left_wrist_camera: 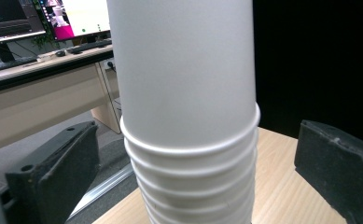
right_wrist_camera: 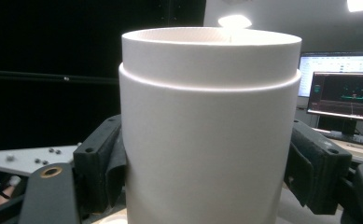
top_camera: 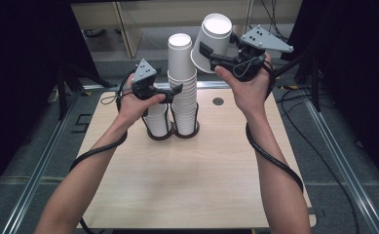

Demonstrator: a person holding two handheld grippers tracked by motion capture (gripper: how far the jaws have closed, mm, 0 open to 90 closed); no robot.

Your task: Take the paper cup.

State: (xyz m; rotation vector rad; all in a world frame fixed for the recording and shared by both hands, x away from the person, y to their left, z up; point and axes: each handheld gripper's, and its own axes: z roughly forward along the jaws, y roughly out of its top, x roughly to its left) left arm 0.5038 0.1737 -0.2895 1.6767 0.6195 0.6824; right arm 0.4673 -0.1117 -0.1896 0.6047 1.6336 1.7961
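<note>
White paper cup gripped in right gripper fingers, two cup stacks on table, left gripper fingers open.

Bright overhead light, dark surroundings, soft close-up focus.

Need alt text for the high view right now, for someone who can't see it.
The right claw holds a single white paper cup tilted in the air beside the top of a tall stack of upside-down white cups on a wooden table. The left claw stands open around that stack, beside a shorter stack.
</note>
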